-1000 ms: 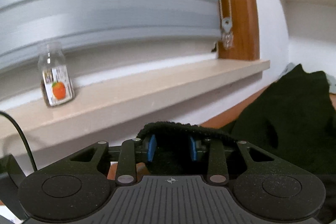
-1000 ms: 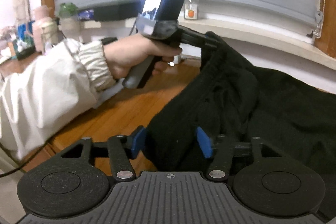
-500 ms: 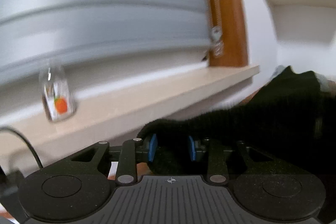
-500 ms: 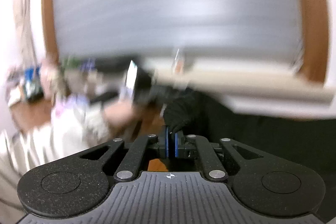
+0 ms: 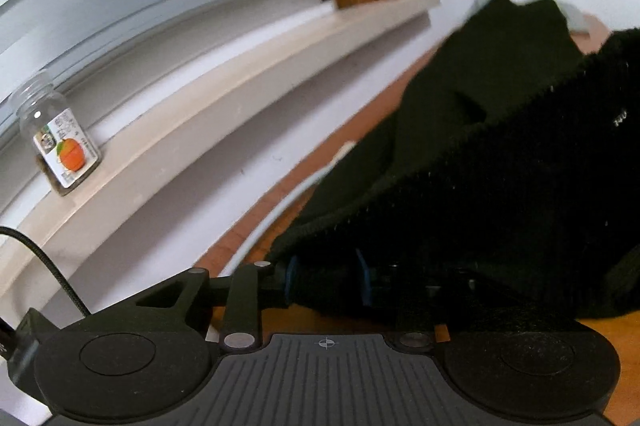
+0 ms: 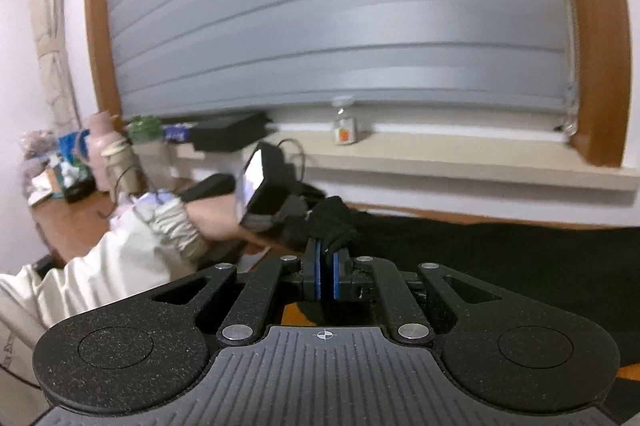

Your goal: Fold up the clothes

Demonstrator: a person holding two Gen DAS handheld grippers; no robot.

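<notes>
**Pinching two edges of one garment**

Gripping both ends: left gripper (image 5: 326, 276) jaws hold a thick bunch of the black knitted garment (image 5: 500, 162); right gripper (image 6: 326, 276) jaws nearly shut on a thin edge. Cloth trails beyond onto the wooden bench (image 6: 72, 226), probably lifted for spreading.

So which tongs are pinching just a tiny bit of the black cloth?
The right tongs: their blue pads nearly meet on a thin edge of the cloth. The left tongs stand wider around a thick bunch.
</notes>
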